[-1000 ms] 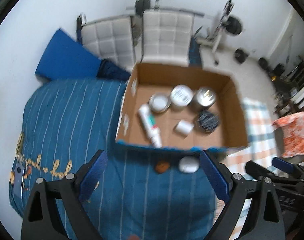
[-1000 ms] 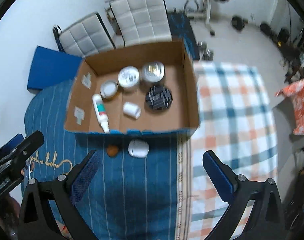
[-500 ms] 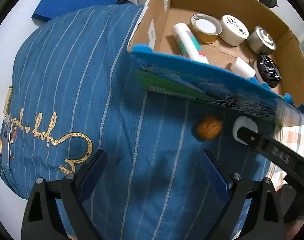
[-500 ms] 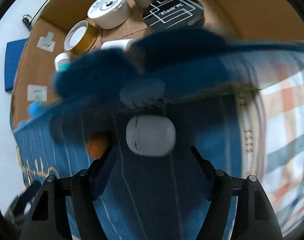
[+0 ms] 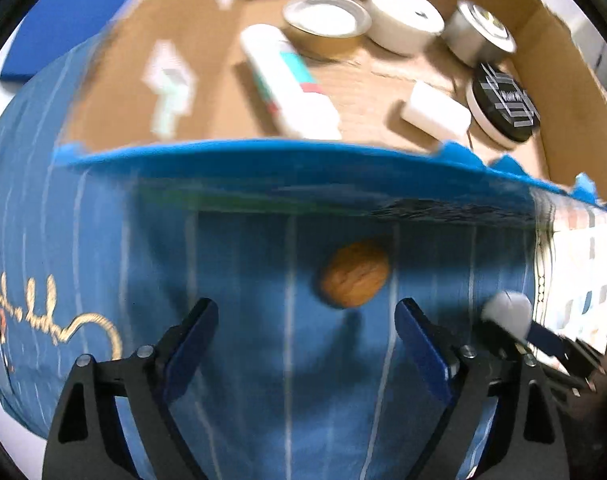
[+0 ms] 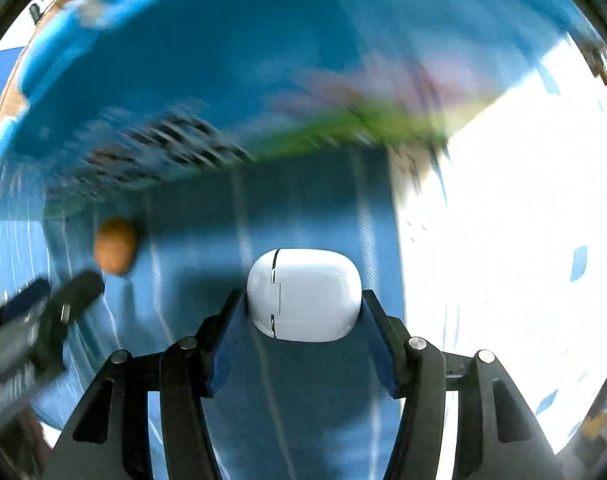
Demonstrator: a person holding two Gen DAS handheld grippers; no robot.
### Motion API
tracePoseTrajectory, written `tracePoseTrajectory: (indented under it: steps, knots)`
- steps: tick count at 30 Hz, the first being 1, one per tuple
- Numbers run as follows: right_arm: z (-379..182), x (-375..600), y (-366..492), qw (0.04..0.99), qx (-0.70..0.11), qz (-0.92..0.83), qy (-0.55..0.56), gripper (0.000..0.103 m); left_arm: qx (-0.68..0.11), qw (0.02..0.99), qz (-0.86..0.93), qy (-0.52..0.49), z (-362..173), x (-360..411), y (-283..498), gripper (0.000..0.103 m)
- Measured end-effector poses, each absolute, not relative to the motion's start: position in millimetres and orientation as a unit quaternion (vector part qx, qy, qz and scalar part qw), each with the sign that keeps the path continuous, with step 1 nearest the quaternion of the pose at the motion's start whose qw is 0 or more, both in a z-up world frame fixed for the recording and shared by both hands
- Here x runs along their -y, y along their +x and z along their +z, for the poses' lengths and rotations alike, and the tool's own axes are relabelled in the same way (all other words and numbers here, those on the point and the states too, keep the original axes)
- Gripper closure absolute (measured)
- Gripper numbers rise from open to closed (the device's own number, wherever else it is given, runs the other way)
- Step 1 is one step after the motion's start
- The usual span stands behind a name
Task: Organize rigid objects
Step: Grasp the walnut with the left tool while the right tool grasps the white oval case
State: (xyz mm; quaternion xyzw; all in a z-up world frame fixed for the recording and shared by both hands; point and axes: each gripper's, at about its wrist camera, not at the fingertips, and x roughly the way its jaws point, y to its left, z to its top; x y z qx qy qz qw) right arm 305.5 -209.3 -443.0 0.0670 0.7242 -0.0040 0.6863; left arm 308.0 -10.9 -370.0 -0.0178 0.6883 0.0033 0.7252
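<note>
A brown walnut [image 5: 354,273] lies on the blue striped bedspread just in front of the cardboard box [image 5: 239,44]. My left gripper [image 5: 306,322] is open, its fingers either side of and just short of the walnut. A white rounded case [image 6: 303,294] sits between the fingers of my right gripper [image 6: 303,308], which has closed on its two sides. The case also shows in the left wrist view [image 5: 507,312], with the walnut to its left [image 6: 114,246].
In the box lie a white tube [image 5: 287,84], a gold tin [image 5: 325,26], a white tin [image 5: 403,18], a silver tin [image 5: 477,38], a black tin [image 5: 503,104] and a small white cylinder [image 5: 435,114]. A checked blanket [image 5: 575,276] lies to the right.
Both grippers have dropped low and forward to the bedspread in front of the box. The right gripper has closed around the white case; the left has neared the walnut.
</note>
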Motion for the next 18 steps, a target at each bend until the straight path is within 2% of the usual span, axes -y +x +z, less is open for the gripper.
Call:
tracePoseTrajectory:
  steps: [1,3,5,8,13,18]
  knots:
    - [-444.2,216.8,300.6,0.684,-0.726,-0.010,0.072,0.044,-0.691,0.722,-0.001,-0.012,-375.7,15.2,311.0,0.019]
    - [-445.6,227.0,294.0,0.682,-0.727,-0.017,0.076,0.044,-0.701,0.713,-0.011,0.000,-388.8,26.8,316.4,0.035]
    - [-446.1,232.7,289.4,0.677,-0.731,-0.019,0.083,0.044,-0.709,0.705,-0.019,0.009,-400.5,35.5,320.6,0.045]
    - [-446.0,238.1,282.9,0.677,-0.732,-0.023,0.079,0.044,-0.699,0.714,-0.029,0.021,-401.7,43.0,323.5,0.069]
    - [-447.3,243.5,267.0,0.671,-0.737,-0.019,0.075,0.044,-0.694,0.719,-0.031,0.026,-390.6,59.0,317.2,0.069]
    - [-450.5,236.7,234.7,0.654,-0.754,0.003,0.058,0.044,-0.702,0.711,-0.036,0.025,-384.5,62.5,278.4,0.069]
